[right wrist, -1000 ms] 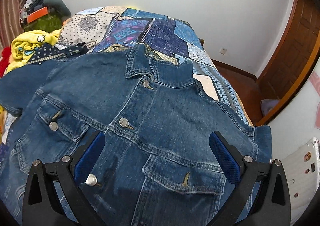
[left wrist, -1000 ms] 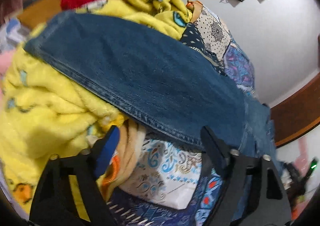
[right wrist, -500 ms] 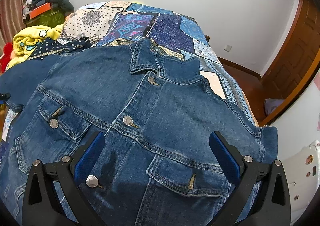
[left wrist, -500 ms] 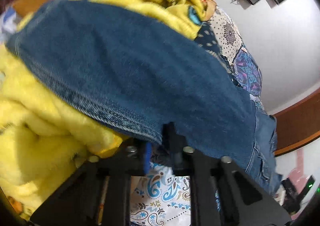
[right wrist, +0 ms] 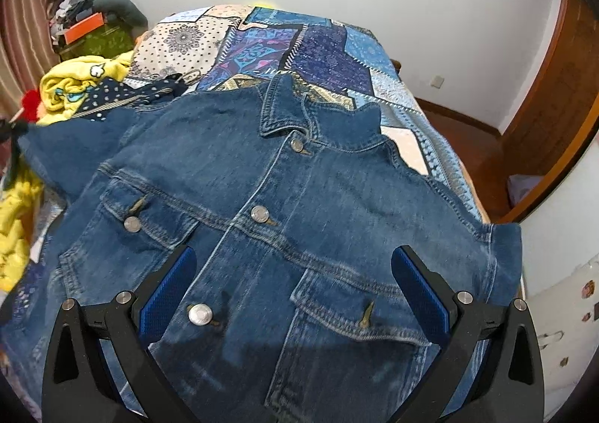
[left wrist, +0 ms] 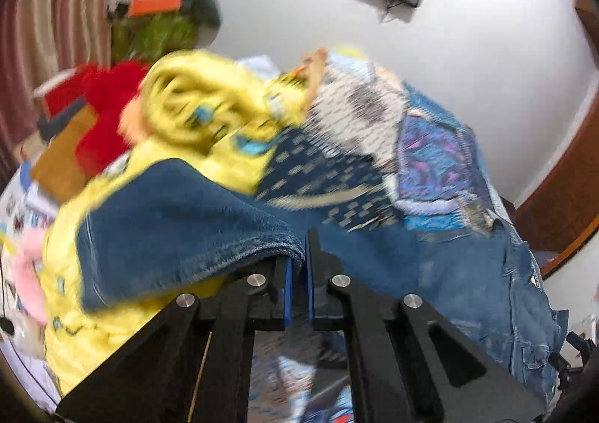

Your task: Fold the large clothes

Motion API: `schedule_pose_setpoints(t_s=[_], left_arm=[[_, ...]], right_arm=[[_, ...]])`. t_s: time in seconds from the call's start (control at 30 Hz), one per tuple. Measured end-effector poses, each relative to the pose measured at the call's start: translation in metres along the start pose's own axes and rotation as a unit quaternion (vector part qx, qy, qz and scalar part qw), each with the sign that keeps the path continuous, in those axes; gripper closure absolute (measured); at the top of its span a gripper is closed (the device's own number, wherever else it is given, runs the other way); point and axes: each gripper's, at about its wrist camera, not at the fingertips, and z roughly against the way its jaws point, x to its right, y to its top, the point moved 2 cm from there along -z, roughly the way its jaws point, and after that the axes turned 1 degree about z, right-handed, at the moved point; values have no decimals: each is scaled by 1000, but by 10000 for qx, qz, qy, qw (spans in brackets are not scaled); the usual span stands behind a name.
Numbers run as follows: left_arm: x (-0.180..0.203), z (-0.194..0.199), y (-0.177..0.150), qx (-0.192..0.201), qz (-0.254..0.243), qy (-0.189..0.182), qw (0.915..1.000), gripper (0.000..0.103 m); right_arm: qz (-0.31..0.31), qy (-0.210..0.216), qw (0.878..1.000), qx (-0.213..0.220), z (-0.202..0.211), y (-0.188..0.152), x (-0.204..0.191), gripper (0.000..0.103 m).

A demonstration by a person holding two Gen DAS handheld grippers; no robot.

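We see a jacket (right wrist: 299, 198) of matt, coarse blue denim with shiny metal buttons (right wrist: 260, 214). At ten o'clock lies a fuzzy yellow fleece blanket (right wrist: 71, 86). At twelve o'clock, the patchwork bedspread (right wrist: 299, 45) looks like smooth printed cotton. The gripper pads (right wrist: 419, 288) look like ribbed blue rubber.

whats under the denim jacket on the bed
The denim jacket lies front-up on a patchwork bedspread, which shows past its collar. Its sleeve, pinched in the left hand-held gripper, hangs over a yellow blanket. Anything beneath the jacket's body is covered.
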Motion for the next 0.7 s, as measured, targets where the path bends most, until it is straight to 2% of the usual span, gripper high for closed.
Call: schedule_pose_setpoints(t_s=[0.2, 0.33, 0.5, 0.6, 0.7], left_arm=[[93, 7, 10, 203, -698, -500, 9961, 99], [156, -4, -9, -105, -1070, -912, 9900, 99], [220, -32, -66, -838, -1568, -1261, 9760, 99], [245, -45, -105, -1185, -1955, -1142, 9668, 99], [254, -54, -131, -1397, -2115, -1027, 9619, 99]], right_arm=[[44, -4, 9999, 110, 13, -6, 4, 0], [-51, 39, 9999, 153, 21, -9, 12, 0], [-211, 67, 9996, 167, 29, -17, 27, 0], [-251, 54, 9995, 191, 32, -23, 35, 0], [-238, 13, 9994, 251, 38, -27, 40, 0]])
